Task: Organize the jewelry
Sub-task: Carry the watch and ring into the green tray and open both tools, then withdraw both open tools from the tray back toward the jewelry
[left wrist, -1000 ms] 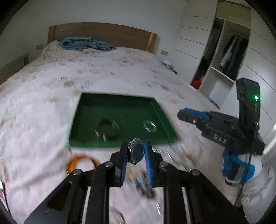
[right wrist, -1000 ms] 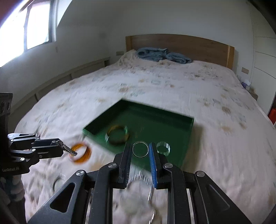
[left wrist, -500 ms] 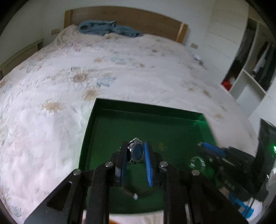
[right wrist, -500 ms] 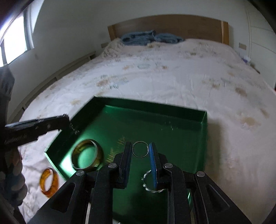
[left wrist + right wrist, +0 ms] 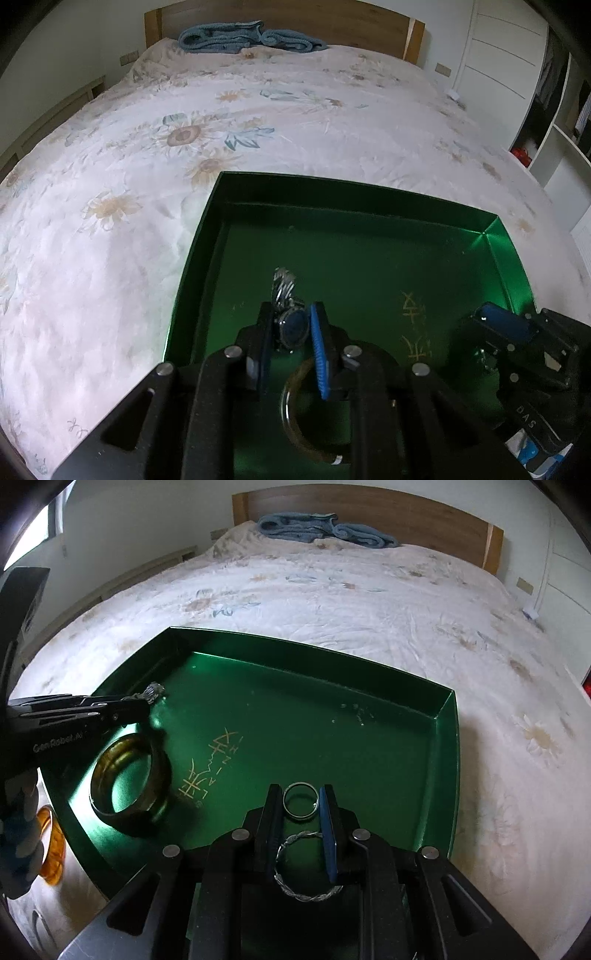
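Note:
A green tray (image 5: 207, 236) lies on the bed. My left gripper (image 5: 291, 314) hangs low over the tray's left part. A blue-dialled metal watch (image 5: 293, 328) sits between its pads, its band sticking out ahead, and the jaws are opening. My right gripper (image 5: 300, 794) is shut on a thin silver ring (image 5: 300, 816) over the tray's near right part. Under it a twisted silver bangle (image 5: 308, 895) lies on the tray (image 5: 369, 738) floor. A wide dark-gold bangle (image 5: 129, 779) rests at the tray's left, just below the left gripper (image 5: 144, 701).
An amber bangle (image 5: 51, 849) lies on the flowered bedspread (image 5: 369, 602) outside the tray's left edge. A blue towel (image 5: 243, 37) is bunched at the wooden headboard. Wardrobe shelves (image 5: 554, 122) stand to the right of the bed. The right gripper (image 5: 495, 325) is close beside the left one.
Both grippers have come forward and down from above the bedspread to low over the tray's inside, each carrying its piece. The left gripper's pads stand slightly wider around the watch.

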The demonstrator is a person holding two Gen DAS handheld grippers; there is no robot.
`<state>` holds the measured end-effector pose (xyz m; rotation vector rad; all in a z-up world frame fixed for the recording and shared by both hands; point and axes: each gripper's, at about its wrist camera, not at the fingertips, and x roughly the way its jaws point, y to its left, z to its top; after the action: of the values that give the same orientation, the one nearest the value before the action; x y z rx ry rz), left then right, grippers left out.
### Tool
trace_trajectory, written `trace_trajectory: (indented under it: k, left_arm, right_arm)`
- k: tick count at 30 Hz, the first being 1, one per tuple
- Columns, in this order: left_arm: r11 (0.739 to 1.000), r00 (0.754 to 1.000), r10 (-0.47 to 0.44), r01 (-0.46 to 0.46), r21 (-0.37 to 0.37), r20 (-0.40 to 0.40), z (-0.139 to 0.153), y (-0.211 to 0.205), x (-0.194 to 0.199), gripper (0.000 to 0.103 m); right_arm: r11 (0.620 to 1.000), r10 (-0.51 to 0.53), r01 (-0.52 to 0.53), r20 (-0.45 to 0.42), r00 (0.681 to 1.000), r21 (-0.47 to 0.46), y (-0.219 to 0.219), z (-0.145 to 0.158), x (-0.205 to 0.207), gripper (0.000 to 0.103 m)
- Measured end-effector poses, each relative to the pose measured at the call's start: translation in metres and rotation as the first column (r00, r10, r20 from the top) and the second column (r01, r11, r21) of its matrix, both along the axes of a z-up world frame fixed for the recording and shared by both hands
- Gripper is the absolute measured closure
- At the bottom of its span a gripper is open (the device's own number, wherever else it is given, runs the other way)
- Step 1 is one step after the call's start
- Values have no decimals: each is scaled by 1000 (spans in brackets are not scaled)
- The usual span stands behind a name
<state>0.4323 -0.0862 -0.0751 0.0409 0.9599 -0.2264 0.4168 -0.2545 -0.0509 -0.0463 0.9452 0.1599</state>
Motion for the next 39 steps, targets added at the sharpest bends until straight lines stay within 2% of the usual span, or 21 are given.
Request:
trace_trajectory:
  k: [1,4,5,9,14,20,23,30,39]
  left_arm:
    - [1000,1000,-3,3,-4,6,2,1,-2,84]
    - [1000,999,-12,12,-9,37,16,6,-15,83]
    - [1000,999,-14,14,-12,43,20,7,-18,83]
    - [1000,997,-3,5,-24,83,49,22,-42,74]
    - [999,988,14,-8,-39,151,89,55,-93,73]
    - [998,988,28,-19,-55,154,111,96,-170,73]
    - [998,984,48,-41,-45,169,120,112,-207,66]
    - [996,982,69,-59,-61,178,121,136,-275,64]
    - [999,986,47,-43,-27,157,99,137,-319,64]
  right_arm:
    - [1000,-1,1,-1,1000,8,-1,1,0,79]
    - [999,-11,10,15,1000,45,-6,9,-8,63]
    - [998,-17,15,26,1000,54,-8,14,-12,61]
    - [997,-28,23,63,998,71,-11,39,-31,61]
    - [997,-4,-7,144,990,77,-12,89,-79,58]
    - [995,12,-32,212,977,90,-16,130,-154,57]
    - [994,10,-34,227,974,102,-19,140,-188,57]
    - [993,20,-48,240,970,109,-17,148,-262,57]
    - [989,30,-63,239,970,133,-7,138,-314,57]
